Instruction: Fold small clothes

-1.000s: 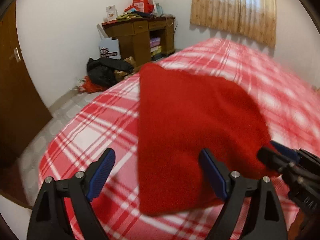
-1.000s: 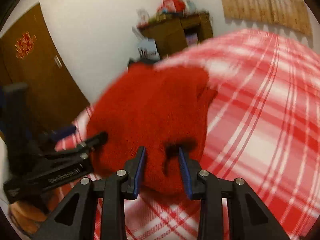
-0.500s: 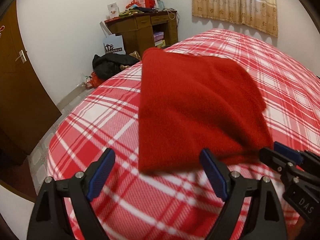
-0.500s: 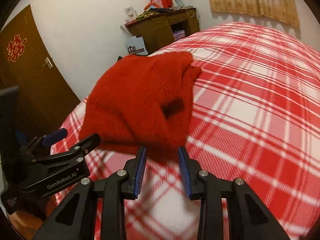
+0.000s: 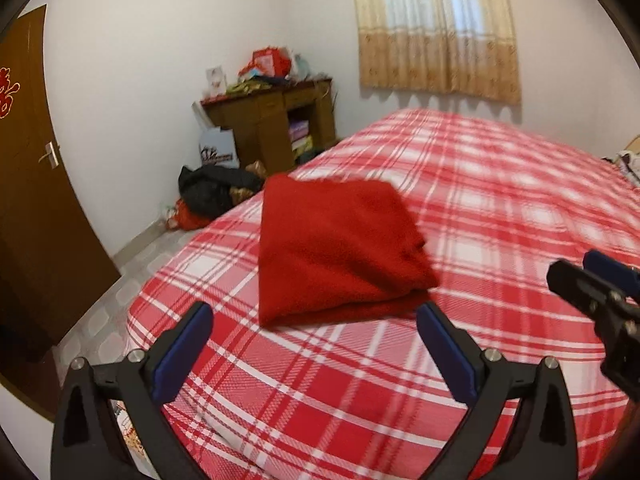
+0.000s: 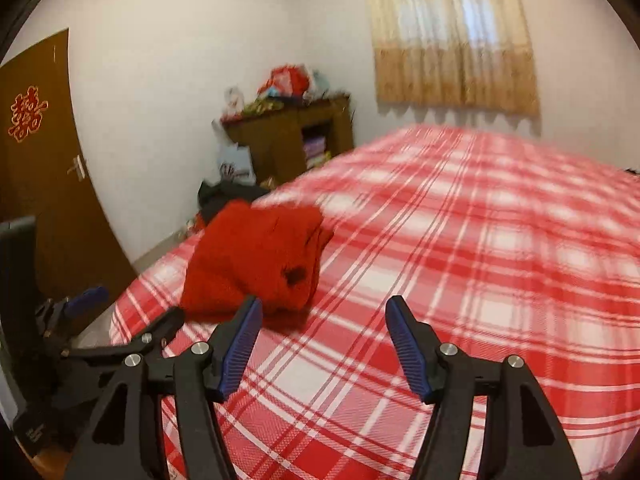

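Observation:
A folded red knitted garment (image 5: 336, 248) lies on the red-and-white plaid bed (image 5: 500, 216), near the bed's left corner. It also shows in the right wrist view (image 6: 256, 264), left of centre. My left gripper (image 5: 316, 344) is open and empty, just short of the garment's near edge. My right gripper (image 6: 324, 340) is open and empty, to the right of the garment and apart from it. The right gripper's tip shows at the right edge of the left wrist view (image 5: 592, 280).
A wooden desk (image 5: 276, 128) piled with clutter stands against the far wall. A heap of dark clothes (image 5: 212, 192) lies on the floor beside it. A brown door (image 5: 28, 184) is at the left. A curtained window (image 5: 436, 28) is behind the bed.
My right gripper let go of the red garment and opened wide. The garment dropped onto the bed. Both grippers pulled back from it.

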A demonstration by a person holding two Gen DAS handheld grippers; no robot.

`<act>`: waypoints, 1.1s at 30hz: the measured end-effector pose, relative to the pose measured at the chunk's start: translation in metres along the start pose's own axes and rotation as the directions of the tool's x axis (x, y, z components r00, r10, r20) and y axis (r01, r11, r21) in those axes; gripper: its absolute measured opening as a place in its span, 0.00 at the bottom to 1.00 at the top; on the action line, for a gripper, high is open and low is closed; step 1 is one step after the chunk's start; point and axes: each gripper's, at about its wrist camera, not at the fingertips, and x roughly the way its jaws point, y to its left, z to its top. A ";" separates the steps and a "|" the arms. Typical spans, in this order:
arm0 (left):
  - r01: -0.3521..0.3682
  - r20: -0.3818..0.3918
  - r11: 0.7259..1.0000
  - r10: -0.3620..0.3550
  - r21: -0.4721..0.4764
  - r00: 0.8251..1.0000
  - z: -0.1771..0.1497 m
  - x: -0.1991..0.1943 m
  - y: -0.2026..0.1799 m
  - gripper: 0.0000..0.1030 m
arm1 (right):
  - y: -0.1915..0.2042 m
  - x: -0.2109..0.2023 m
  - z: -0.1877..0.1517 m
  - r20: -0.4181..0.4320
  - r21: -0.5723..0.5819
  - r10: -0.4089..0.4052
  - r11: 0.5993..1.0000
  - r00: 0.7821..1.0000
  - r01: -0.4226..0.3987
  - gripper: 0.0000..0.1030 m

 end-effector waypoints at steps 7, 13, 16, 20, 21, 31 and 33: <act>0.011 0.059 0.999 -0.009 -0.035 0.998 0.010 -0.036 0.001 1.00 | 0.015 -0.057 0.010 0.184 -0.028 -0.050 0.998 0.982 0.056 0.78; -0.047 0.091 0.997 0.053 -0.061 0.994 0.017 -0.056 0.004 1.00 | 0.019 -0.069 0.015 0.223 -0.017 -0.055 0.998 0.973 0.061 0.80; -0.068 0.119 0.995 0.076 -0.072 0.990 0.018 -0.067 0.006 1.00 | 0.016 -0.069 0.016 0.218 0.019 -0.032 0.999 0.975 0.029 0.80; -0.116 0.163 0.991 0.125 -0.062 0.979 0.019 -0.075 0.005 1.00 | 0.015 -0.072 0.016 0.230 0.023 -0.048 0.999 0.972 0.044 0.80; -0.134 0.171 0.989 0.141 -0.055 0.975 0.019 -0.076 0.004 1.00 | 0.015 -0.072 0.016 0.231 0.025 -0.053 0.999 0.972 0.048 0.80; -0.137 0.172 0.989 0.143 -0.046 0.975 0.017 -0.079 0.002 1.00 | 0.013 -0.073 0.013 0.223 0.047 -0.047 0.998 0.974 0.037 0.80; -0.145 0.177 0.988 0.151 -0.047 0.973 0.016 -0.081 0.001 1.00 | 0.014 -0.072 0.012 0.218 0.046 -0.045 0.998 0.975 0.036 0.80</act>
